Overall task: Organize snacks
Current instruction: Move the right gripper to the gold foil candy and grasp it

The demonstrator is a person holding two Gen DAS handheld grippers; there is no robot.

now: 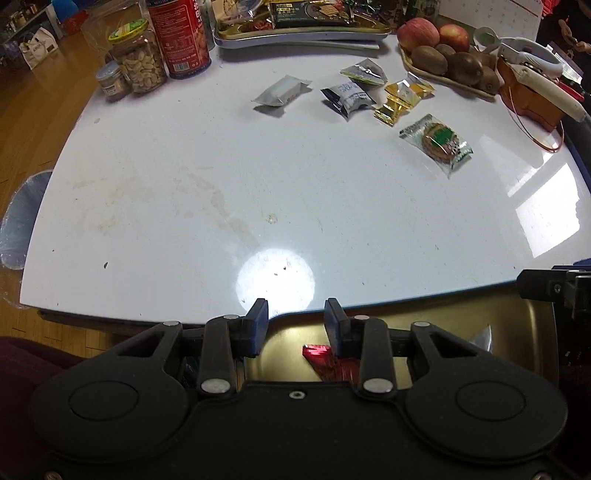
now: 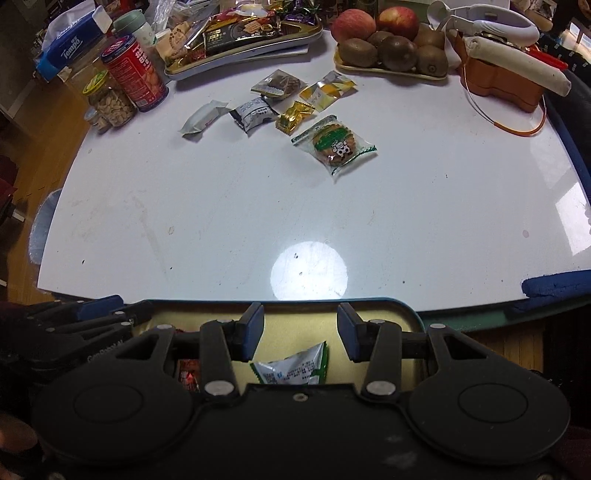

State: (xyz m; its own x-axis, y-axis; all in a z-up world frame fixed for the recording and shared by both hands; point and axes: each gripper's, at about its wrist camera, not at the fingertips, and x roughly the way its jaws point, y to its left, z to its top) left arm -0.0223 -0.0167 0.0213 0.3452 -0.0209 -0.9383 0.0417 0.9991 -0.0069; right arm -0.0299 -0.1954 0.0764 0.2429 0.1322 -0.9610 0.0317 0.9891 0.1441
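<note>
Several wrapped snacks lie at the far side of the white table (image 1: 184, 184): a white packet (image 1: 280, 94), a black-and-white one (image 1: 349, 98), a gold candy (image 1: 393, 107) and a clear cookie packet (image 1: 437, 144) (image 2: 334, 146). A gold tray (image 1: 443, 321) (image 2: 369, 302) sits at the table's near edge under both grippers. My left gripper (image 1: 295, 314) is open and empty above a red wrapper (image 1: 325, 360) in the tray. My right gripper (image 2: 301, 317) is open and empty above a green-and-white packet (image 2: 295, 365) lying in the tray.
At the back left stand a peanut jar (image 1: 140, 62) and a red can (image 1: 181, 37). A tray of sweets (image 1: 303, 33) and a plate of apples and kiwis (image 1: 443, 55) line the back. An orange holder (image 2: 498, 81) is at the right, a tissue box (image 2: 70, 40) far left.
</note>
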